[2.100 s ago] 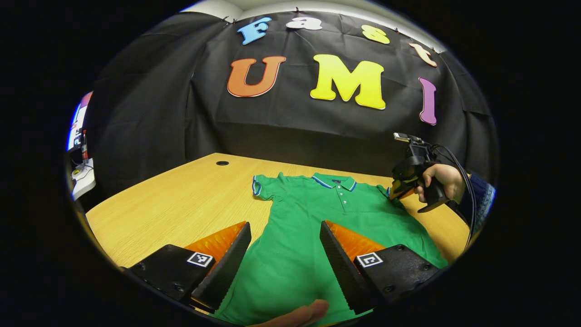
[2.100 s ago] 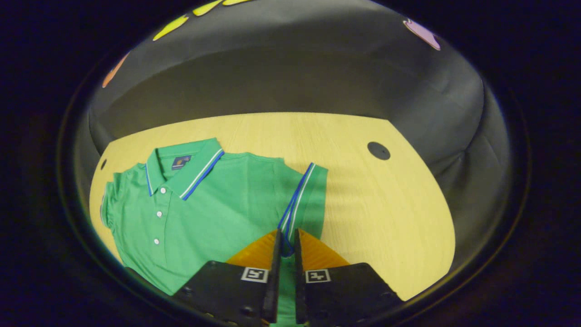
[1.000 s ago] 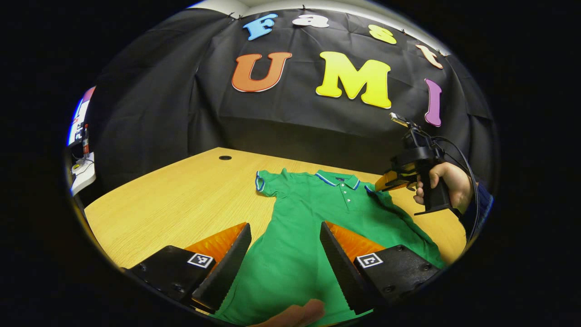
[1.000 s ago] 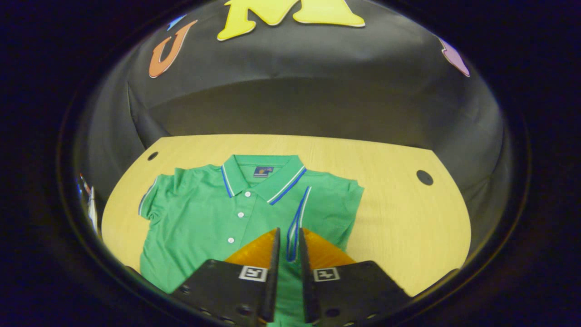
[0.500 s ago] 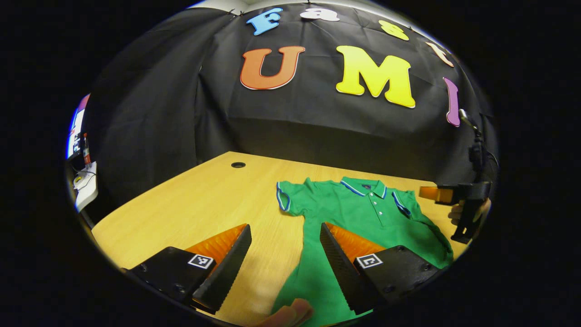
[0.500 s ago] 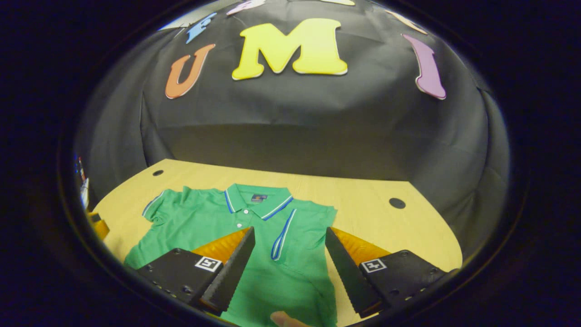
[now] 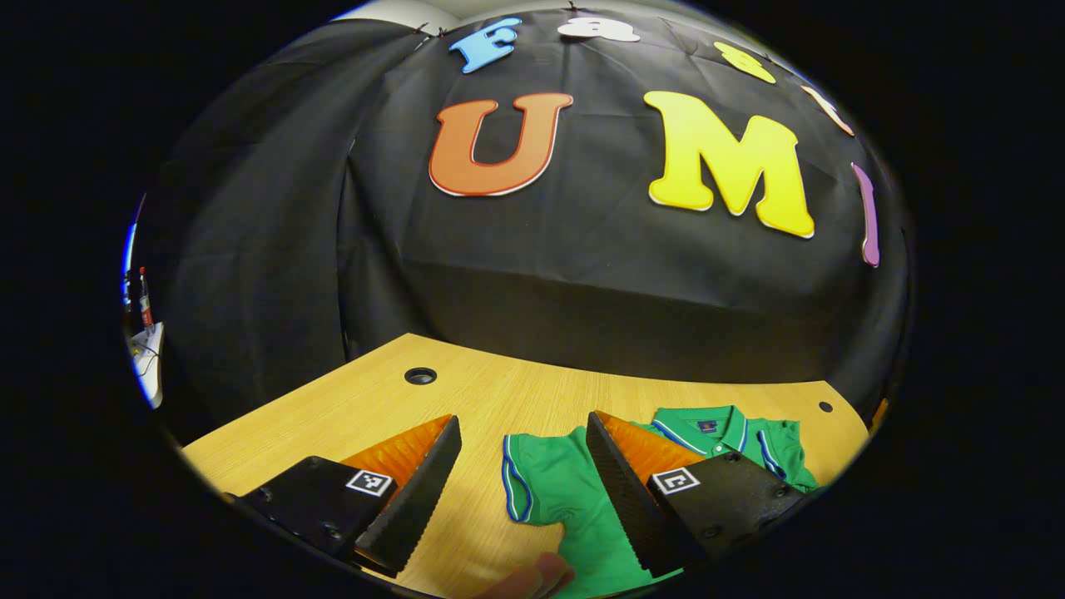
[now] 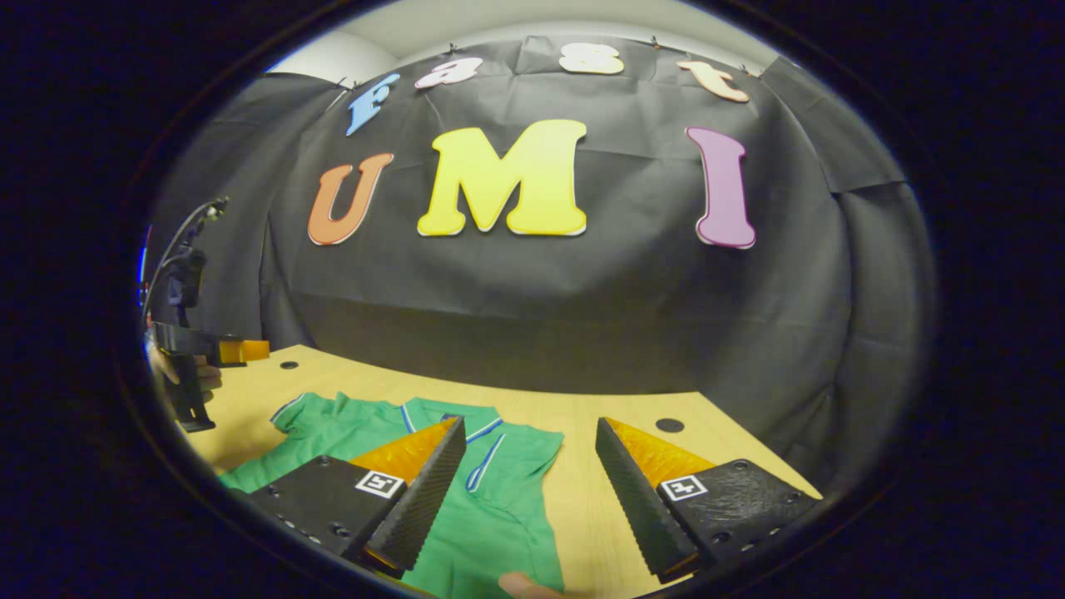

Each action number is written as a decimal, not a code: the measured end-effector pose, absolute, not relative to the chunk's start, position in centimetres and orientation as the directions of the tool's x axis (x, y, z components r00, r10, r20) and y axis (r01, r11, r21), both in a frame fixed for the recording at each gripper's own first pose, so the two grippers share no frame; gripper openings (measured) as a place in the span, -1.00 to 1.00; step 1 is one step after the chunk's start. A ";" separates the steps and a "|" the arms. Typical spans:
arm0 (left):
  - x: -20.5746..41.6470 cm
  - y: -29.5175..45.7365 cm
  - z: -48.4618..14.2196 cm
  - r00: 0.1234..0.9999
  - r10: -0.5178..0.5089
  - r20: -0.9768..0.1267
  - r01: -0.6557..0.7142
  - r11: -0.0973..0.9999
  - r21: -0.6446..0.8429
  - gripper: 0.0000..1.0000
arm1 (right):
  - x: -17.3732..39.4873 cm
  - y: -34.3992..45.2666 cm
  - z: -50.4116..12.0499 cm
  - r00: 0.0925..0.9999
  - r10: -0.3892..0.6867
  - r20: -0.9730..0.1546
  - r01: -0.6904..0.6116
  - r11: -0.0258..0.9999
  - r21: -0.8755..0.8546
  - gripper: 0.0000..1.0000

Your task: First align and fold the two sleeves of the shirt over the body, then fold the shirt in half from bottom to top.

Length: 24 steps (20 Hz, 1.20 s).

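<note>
My left gripper hangs above the worktop with its jaws spread wide and nothing between them; through the gap I see bare wood and the blue-trimmed cuff of the shirt's left sleeve, which lies flat and spread outward; the green shirt itself lies on the worktop, collar toward the black cloth wall, partly hidden behind my right-hand finger; a fingertip of the holding hand shows at the bottom edge. My right gripper also has its jaws wide apart and holds nothing; in the right gripper view the shirt lies low and left on the worktop, its right sleeve folded in over the body, the striped cuff running beside the collar; far left in that view I see the left gripper held in a hand above the worktop's edge; round cable holes mark the wood.
</note>
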<state>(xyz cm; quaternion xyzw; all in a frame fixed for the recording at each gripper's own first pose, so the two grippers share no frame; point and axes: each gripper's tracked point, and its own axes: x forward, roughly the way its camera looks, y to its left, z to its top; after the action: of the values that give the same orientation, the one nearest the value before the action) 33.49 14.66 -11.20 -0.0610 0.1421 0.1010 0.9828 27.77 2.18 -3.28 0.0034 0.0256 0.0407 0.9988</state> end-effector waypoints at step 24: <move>37.1 10.9 -20.9 0.781 0.062 -0.622 -0.126 0.990 -0.059 -0.78 | 26.9 -3.5 -0.8 0.999 -0.048 0.015 0.045 0.991 0.127 0.90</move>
<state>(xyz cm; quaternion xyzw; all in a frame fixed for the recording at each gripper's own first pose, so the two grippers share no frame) 37.12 10.92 -20.93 -0.0488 0.3273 0.0497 0.9424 26.93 -3.48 -0.77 0.0633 -0.0092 -0.0233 0.9977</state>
